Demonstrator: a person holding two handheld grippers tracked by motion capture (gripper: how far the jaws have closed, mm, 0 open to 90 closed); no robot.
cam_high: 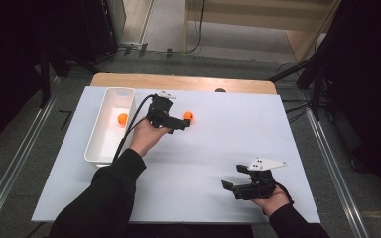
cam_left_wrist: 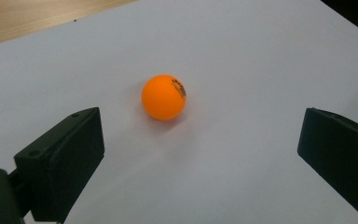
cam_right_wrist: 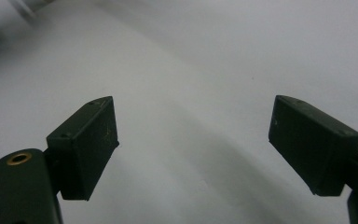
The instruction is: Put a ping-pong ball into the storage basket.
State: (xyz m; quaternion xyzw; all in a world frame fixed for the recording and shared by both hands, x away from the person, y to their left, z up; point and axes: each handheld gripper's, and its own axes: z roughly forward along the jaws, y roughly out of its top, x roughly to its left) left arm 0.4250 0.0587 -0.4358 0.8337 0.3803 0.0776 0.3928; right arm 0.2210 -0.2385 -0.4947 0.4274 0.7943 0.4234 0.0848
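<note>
The left gripper (cam_high: pixel 185 123) has its jaws spread wide and grips nothing; an orange ball (cam_left_wrist: pixel 163 97) lies on the white table (cam_high: pixel 218 148) just ahead, between the jaw tips with nothing in the way. Beside it, a white bin (cam_high: pixel 110 101) holds a second orange ball (cam_high: pixel 122 118). Well apart, the right gripper (cam_high: pixel 230 188) rests near the table's front edge, jaws wide and empty.

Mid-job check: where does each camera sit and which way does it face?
High view: above the person's side, facing forward and down on the table; forearms, hands, left gripper and right gripper show.
Left gripper view: rides the left gripper, facing the ball between open jaws.
Right gripper view: rides the right gripper, facing bare table; jaws open.
High and left gripper views share the ball.
</note>
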